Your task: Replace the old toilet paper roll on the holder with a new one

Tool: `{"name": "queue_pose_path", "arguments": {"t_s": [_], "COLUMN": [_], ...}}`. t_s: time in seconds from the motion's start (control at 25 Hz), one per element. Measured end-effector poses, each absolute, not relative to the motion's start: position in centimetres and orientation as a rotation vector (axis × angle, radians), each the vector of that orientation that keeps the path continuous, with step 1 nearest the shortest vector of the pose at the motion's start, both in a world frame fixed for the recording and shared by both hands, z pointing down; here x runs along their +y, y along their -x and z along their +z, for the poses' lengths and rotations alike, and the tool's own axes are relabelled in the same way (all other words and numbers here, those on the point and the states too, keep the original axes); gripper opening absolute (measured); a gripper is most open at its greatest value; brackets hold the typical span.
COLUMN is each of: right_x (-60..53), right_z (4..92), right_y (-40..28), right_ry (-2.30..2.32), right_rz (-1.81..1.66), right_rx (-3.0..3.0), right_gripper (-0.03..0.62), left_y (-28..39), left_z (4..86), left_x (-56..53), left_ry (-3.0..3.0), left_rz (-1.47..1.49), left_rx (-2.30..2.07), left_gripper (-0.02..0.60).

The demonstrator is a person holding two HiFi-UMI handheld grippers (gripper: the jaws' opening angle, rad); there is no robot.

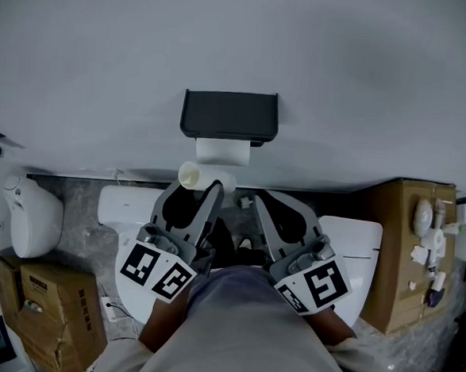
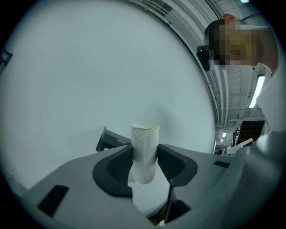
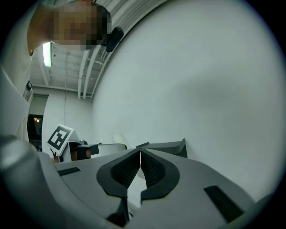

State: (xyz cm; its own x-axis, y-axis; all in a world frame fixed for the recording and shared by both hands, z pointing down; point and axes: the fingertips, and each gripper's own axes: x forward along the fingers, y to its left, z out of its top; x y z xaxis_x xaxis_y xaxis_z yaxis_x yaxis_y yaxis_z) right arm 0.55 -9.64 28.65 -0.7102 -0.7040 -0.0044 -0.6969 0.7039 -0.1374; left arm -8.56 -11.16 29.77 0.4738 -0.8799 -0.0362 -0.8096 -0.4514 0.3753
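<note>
A black toilet paper holder (image 1: pixel 230 116) is fixed to the white wall, with white paper (image 1: pixel 222 150) showing below its cover. My left gripper (image 1: pixel 201 185) is just below it, shut on an empty cardboard tube (image 1: pixel 194 174). In the left gripper view the tube (image 2: pixel 145 150) stands upright between the pads of the left gripper (image 2: pixel 145 163), with the holder (image 2: pixel 111 139) behind. My right gripper (image 1: pixel 257 200) is beside the left one and holds nothing. In the right gripper view the jaws of the right gripper (image 3: pixel 140 163) meet pad to pad, and the holder (image 3: pixel 166 146) is just beyond them.
A white toilet (image 1: pixel 355 244) stands below the grippers against the wall. Cardboard boxes stand at the lower left (image 1: pixel 45 311) and at the right (image 1: pixel 404 249), the right one with small white items on top. A white appliance (image 1: pixel 32 216) sits at the left.
</note>
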Motion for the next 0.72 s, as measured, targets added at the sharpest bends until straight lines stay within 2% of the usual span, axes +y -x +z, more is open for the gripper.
{"name": "queue_pose_path", "arguments": {"t_s": [0.4, 0.72], "right_x": [-10.2, -11.0], "right_z": [27.7, 27.6], "right_y": [-0.7, -1.8], "right_ry": [1.189, 1.204], "right_rz": [-0.096, -0.106], "right_rx": [2.864, 2.851], "right_gripper": [0.017, 0.017], "left_y": [10.0, 11.0], "left_z": [25.5, 23.5], "left_x": [-14.2, -18.2], "left_ry": [-2.531, -2.615], "left_rz": [-0.276, -0.072], "left_rx": [-1.515, -1.597], "left_gripper": [0.169, 0.169]}}
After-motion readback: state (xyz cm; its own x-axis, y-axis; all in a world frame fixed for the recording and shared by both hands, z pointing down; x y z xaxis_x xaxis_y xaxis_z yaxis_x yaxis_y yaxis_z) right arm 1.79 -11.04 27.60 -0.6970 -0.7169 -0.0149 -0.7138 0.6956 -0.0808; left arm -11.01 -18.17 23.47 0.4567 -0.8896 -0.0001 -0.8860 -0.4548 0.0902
